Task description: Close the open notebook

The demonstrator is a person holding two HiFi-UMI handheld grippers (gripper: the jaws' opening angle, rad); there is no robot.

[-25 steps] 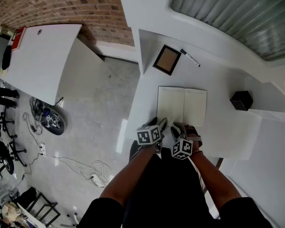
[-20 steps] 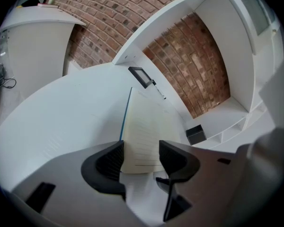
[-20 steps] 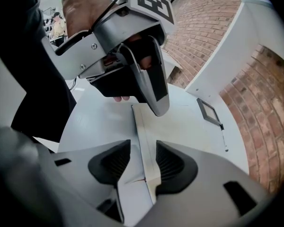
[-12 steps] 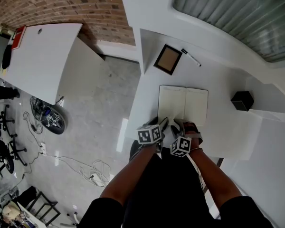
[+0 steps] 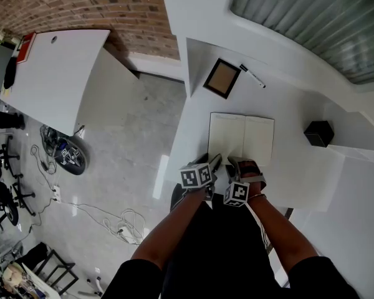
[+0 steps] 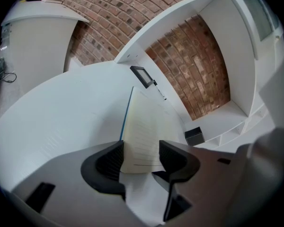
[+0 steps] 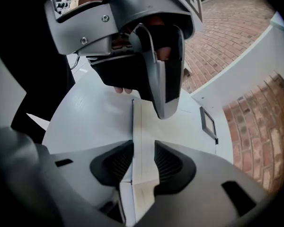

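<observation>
The left gripper (image 6: 139,156) holds its jaws moderately apart over the near edge of the open notebook (image 5: 242,139) and grips nothing. The right gripper (image 7: 143,167) has just been closing to a narrow gap. The notebook's near corner shows between its pads, not visibly pinched. The white desk (image 5: 287,101) carries one notebook lying flat, one picture frame (image 5: 222,78), one pen (image 5: 252,76) and one black box (image 5: 318,133).
</observation>
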